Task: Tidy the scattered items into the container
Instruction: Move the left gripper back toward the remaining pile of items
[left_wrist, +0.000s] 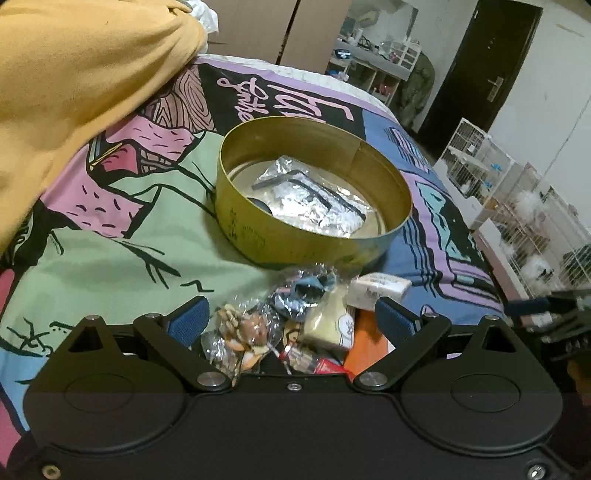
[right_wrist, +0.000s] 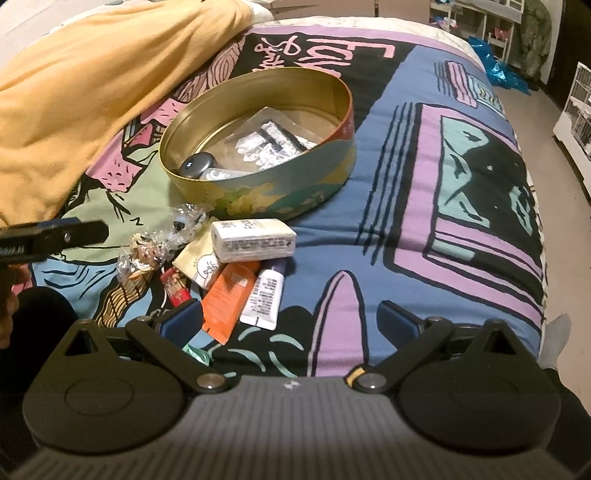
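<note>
The left gripper (left_wrist: 288, 317) is held with its jaws spread wide, nothing between them, right above a heap of loose items on the bedspread (right_wrist: 406, 206). The right gripper (right_wrist: 291, 317) is likewise held wide apart and empty, just to the side of that heap. In the heap, clear crinkly wrappers (right_wrist: 147, 251), a white box (right_wrist: 254, 236), a beige packet (right_wrist: 199, 264), an orange packet (right_wrist: 227, 295), a white tube (right_wrist: 264, 295) and a small red pack (right_wrist: 176, 290) are seen, some overlapping. Just beyond them the round tin (right_wrist: 280, 195) is set on the bedspread, open on top. Inside it, a clear bag of foil pieces (left_wrist: 314, 199) with dark angled keys (left_wrist: 288, 182) on it is seen, and a dark rounded object (right_wrist: 197, 164) is lodged against the near wall. A yellow blanket (left_wrist: 74, 92) is piled behind the tin.
</note>
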